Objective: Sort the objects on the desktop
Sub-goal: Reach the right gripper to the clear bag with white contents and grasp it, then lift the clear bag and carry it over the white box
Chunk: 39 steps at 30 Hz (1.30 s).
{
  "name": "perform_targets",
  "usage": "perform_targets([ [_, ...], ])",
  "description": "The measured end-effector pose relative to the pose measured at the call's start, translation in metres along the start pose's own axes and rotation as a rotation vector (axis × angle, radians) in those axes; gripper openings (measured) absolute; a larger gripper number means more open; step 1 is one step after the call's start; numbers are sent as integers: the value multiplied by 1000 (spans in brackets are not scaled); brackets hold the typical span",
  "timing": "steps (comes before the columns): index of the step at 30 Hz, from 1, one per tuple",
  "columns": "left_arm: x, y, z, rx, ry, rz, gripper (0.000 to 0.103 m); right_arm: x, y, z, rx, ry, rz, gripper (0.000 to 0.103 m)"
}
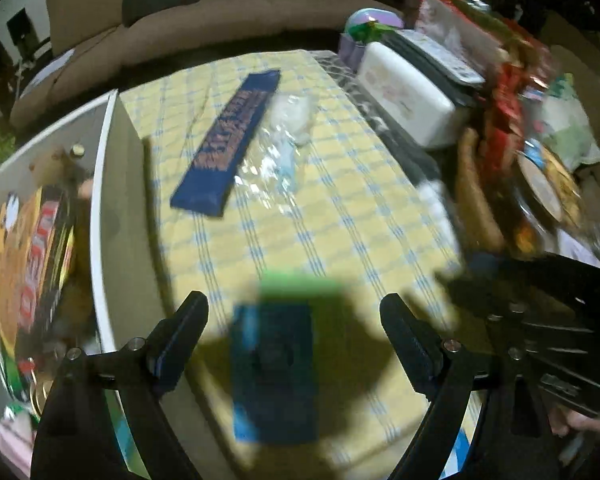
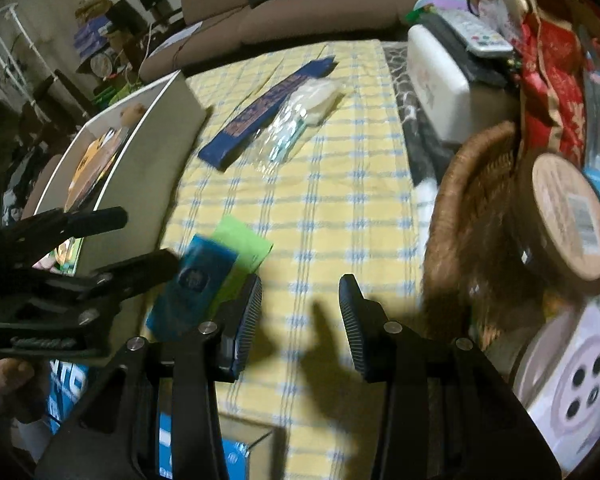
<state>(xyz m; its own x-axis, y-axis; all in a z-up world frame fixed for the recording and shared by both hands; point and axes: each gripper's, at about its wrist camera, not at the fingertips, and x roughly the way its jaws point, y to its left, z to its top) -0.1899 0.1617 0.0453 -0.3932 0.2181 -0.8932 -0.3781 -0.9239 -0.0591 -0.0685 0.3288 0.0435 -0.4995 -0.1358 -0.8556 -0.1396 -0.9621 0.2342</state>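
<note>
My left gripper (image 1: 294,304) is open above a small blue box (image 1: 274,372) that lies on a green paper (image 1: 300,284) on the yellow checked cloth; nothing is between the fingers. The same blue box (image 2: 198,280) and green paper (image 2: 244,244) show in the right wrist view, with the left gripper (image 2: 152,238) beside them. My right gripper (image 2: 300,292) is open and empty over the cloth. A long blue snack bar (image 1: 230,140) and a clear plastic packet (image 1: 284,148) lie farther back.
A white bin (image 1: 100,200) with snack packs stands at the left. A wicker basket (image 2: 460,208), a round lidded jar (image 2: 568,216), a white case (image 1: 408,92), remotes and red bags crowd the right side. A sofa is behind the table.
</note>
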Motion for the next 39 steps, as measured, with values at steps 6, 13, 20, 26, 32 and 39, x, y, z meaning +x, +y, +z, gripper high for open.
perform_targets([
  [6, 51, 11, 36, -118, 16, 22, 90, 0, -22, 70, 117, -53, 7, 49],
  [13, 109, 40, 51, -313, 69, 2, 90, 70, -25, 146, 171, 16, 63, 63],
  [20, 118, 30, 57, -259, 14, 24, 84, 149, -44, 175, 311, 69, 121, 64],
  [26, 116, 14, 56, -171, -18, 60, 52, 177, -33, 181, 259, 59, 91, 34],
  [32, 105, 19, 49, -198, 0, -29, 30, 173, -22, 171, 209, 31, 127, 17],
  [39, 47, -4, 20, -158, -23, -144, 26, 103, -20, 136, 247, -16, 221, 15],
])
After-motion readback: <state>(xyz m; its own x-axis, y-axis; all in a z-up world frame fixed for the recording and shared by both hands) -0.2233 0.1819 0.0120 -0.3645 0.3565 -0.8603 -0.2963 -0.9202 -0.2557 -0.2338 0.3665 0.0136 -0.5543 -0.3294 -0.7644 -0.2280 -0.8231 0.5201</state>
